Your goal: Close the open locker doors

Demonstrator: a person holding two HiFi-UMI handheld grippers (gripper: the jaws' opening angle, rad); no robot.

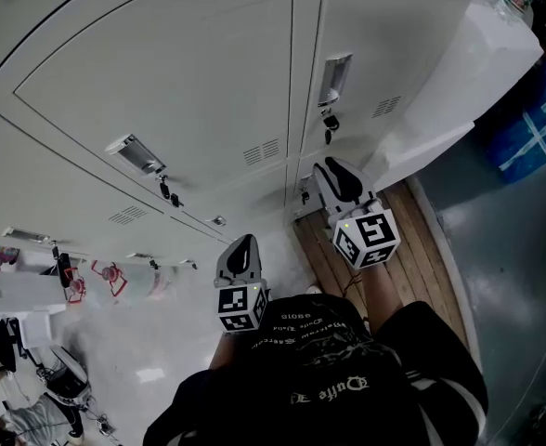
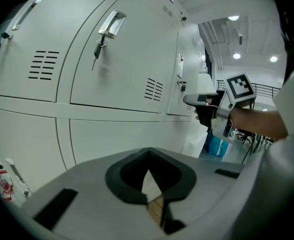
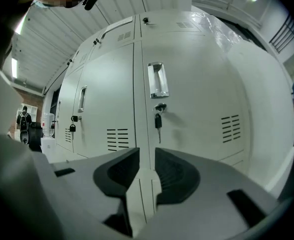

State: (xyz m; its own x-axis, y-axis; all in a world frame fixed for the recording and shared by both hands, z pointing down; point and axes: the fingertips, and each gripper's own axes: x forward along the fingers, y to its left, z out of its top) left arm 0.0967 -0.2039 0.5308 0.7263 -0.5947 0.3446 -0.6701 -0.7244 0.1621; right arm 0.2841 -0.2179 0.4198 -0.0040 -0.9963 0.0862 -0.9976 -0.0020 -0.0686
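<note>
Distortion from the wide lenses bends the locker doors (image 3: 197, 109) into curves, so whether every one sits flush is hard to judge; those in sight appear shut, each with a handle (image 3: 157, 79) and a key (image 3: 158, 120) hanging in its lock. In the head view the person's dark shirt (image 1: 329, 379) covers the hands and the floor beneath, and the upper lockers are cut off by the frame. The right gripper (image 3: 146, 156) faces the seam between two doors, its jaws moderately apart with nothing between them and touching nothing. The left gripper (image 2: 148, 154) hangs clear of the lower doors, jaw tips together, holding nothing.
</note>
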